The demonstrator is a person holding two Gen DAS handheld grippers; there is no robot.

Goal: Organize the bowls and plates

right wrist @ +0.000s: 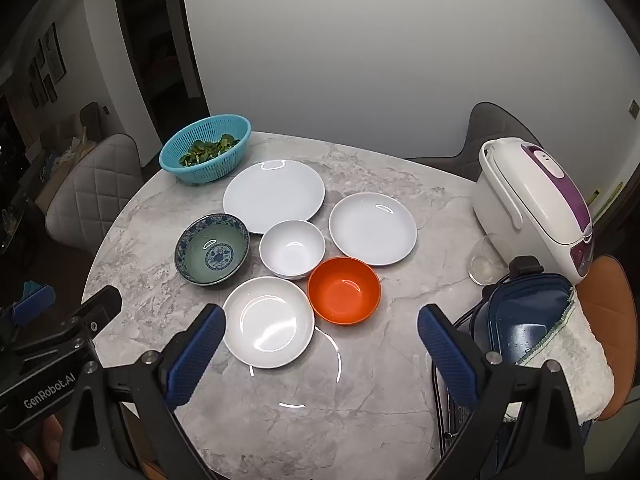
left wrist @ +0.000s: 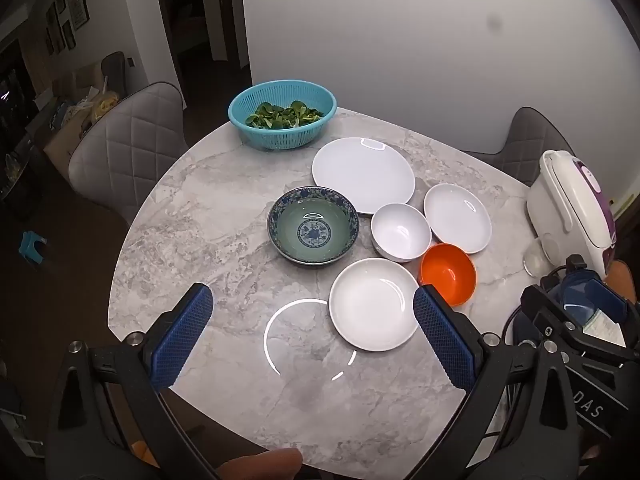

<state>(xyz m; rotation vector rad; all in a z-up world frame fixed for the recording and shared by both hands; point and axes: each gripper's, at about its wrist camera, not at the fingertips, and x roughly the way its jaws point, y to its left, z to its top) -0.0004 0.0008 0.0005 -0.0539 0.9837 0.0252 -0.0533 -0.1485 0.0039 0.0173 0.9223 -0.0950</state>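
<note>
On the round marble table point(left wrist: 208, 216) sit a large white plate point(left wrist: 362, 174) point(right wrist: 274, 195), a medium white plate point(left wrist: 457, 217) point(right wrist: 372, 229), a near white plate point(left wrist: 373, 304) point(right wrist: 268, 321), a white bowl point(left wrist: 401, 231) point(right wrist: 292, 249), an orange bowl point(left wrist: 449, 273) point(right wrist: 344, 290) and a blue patterned bowl point(left wrist: 313, 231) point(right wrist: 212, 249). My left gripper point(left wrist: 312, 332) is open and empty above the near table edge, left of the near white plate. My right gripper point(right wrist: 320, 344) is open and empty, hovering near that plate and the orange bowl.
A teal colander of greens point(left wrist: 282, 114) point(right wrist: 206, 148) stands at the back left. A white and purple rice cooker point(right wrist: 532, 204), a clear glass point(right wrist: 486, 260) and a blue container with a towel point(right wrist: 528, 320) stand at the right. Grey chairs point(left wrist: 124, 148) surround the table.
</note>
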